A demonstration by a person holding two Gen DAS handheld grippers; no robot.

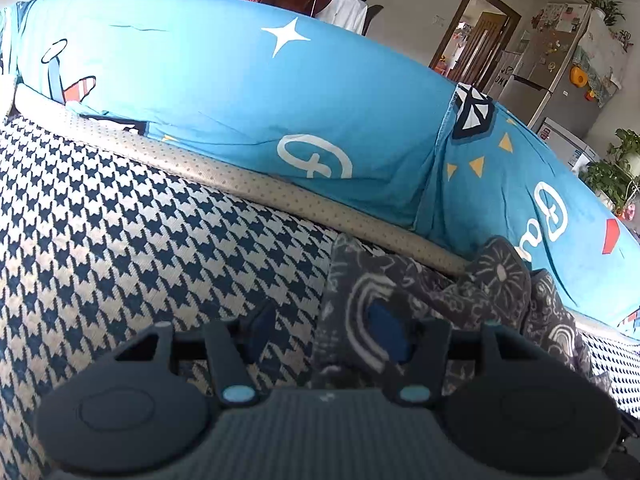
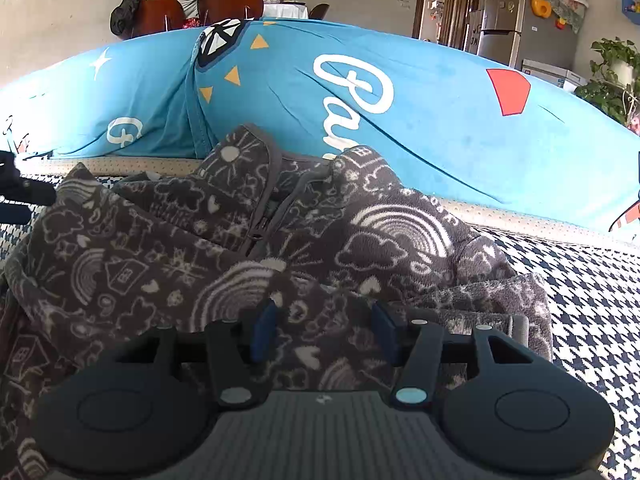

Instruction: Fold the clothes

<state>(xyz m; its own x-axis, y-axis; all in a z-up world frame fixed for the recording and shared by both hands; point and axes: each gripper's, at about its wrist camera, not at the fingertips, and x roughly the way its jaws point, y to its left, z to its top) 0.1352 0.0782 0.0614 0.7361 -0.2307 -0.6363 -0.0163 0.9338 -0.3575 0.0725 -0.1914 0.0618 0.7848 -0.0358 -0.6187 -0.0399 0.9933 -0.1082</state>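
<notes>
A dark grey fleece garment (image 2: 248,248) with white doodle rainbows and clouds lies crumpled on the houndstooth cover, its zipper neck towards the blue cushion. My right gripper (image 2: 325,332) sits low over its near part. The jaws stand apart and fleece lies under and between the blue pads (image 2: 265,330), which do not pinch it. In the left wrist view the same garment (image 1: 404,280) shows at the lower right. My left gripper (image 1: 324,332) is open at its left edge, where a strip of fleece runs loosely between the fingers and the left pad (image 1: 262,330) is over bare cover.
The black-and-white houndstooth cover (image 1: 140,240) spreads left and right of the garment. A long blue printed cushion (image 1: 240,92) with a beige piped edge (image 1: 248,184) rises behind it. Chairs, a doorway, a fridge (image 1: 560,76) and potted plants stand far back.
</notes>
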